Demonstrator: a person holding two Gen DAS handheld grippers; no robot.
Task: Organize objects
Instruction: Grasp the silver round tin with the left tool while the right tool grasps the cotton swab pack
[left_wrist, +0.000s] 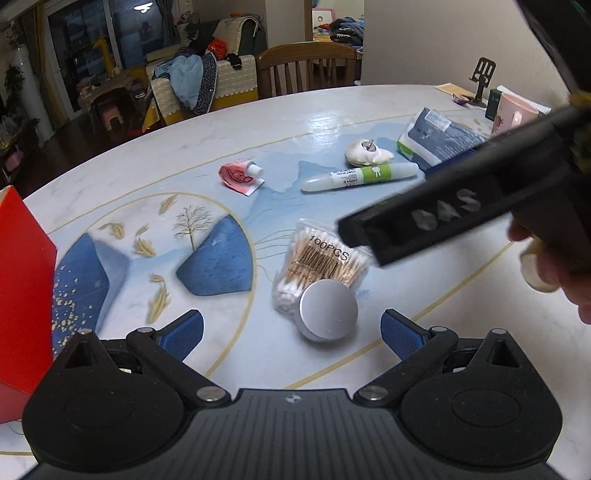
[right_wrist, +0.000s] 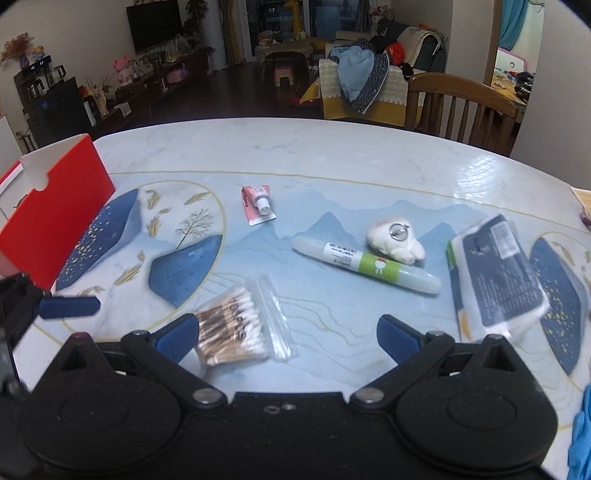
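My left gripper (left_wrist: 291, 328) is open and empty above a round silver-lidded jar (left_wrist: 327, 309) that leans on a bag of cotton swabs (left_wrist: 325, 258). My right gripper (right_wrist: 286, 336) is open and empty, hovering just behind the same swab bag (right_wrist: 236, 326). In the left wrist view the right gripper's black body (left_wrist: 461, 210) hangs over the swabs. Beyond lie a white-and-green tube case (right_wrist: 365, 264), a small red tube (right_wrist: 256, 203), a white plush keyring (right_wrist: 395, 240) and a tissue pack (right_wrist: 498, 273). An open red box (right_wrist: 55, 221) stands at the left.
A pink mug (left_wrist: 513, 114), a phone stand (left_wrist: 482, 81) and small boxes sit at the table's far right corner by the wall. A wooden chair (left_wrist: 306, 70) stands at the far edge. The red box (left_wrist: 22, 295) is close to my left gripper's left side.
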